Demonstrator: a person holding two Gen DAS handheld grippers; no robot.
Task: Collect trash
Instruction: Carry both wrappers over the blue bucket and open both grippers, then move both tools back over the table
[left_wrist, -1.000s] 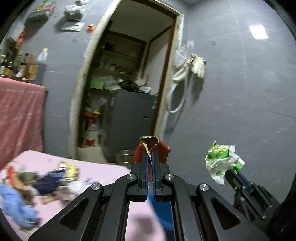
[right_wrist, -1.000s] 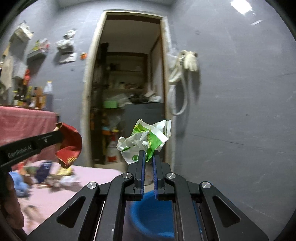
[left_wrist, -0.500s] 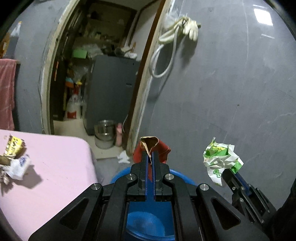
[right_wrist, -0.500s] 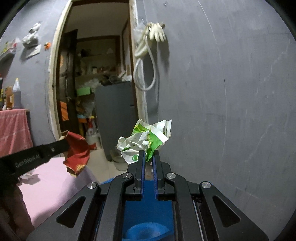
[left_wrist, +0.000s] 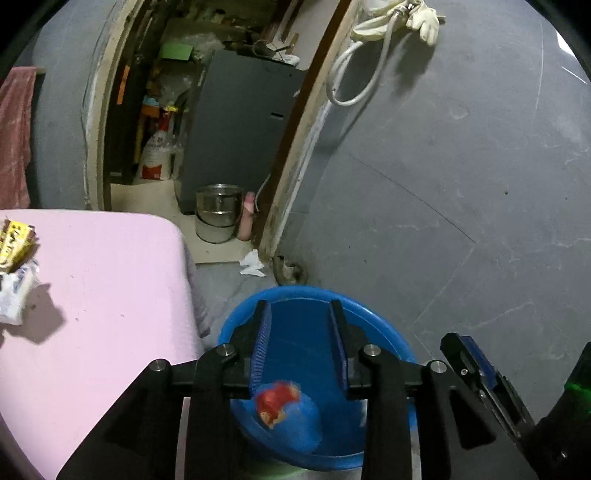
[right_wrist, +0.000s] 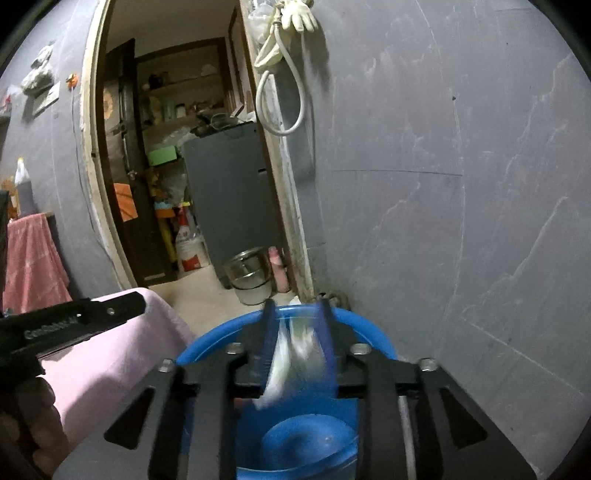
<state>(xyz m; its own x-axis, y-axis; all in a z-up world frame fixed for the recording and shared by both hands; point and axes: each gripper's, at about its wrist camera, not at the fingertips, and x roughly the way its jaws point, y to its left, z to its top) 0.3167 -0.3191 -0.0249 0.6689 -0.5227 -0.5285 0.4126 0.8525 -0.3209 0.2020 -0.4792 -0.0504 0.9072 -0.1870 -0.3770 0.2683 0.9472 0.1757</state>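
Released red wrapper (left_wrist: 276, 402), now blurred, over blue basin (left_wrist: 384, 325).

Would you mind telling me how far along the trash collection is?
Both pieces are dropping: the red wrapper and the white-green wrapper fall toward the blue basin as the left hand-held gripper and right hand-held gripper open. Left: wrappers on the pink table.

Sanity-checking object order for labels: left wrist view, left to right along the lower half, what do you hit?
Yellow snack wrapper → pink table → steel pot → white crumpled scrap on the floor → red wrapper dropping into the blue basin → right gripper.
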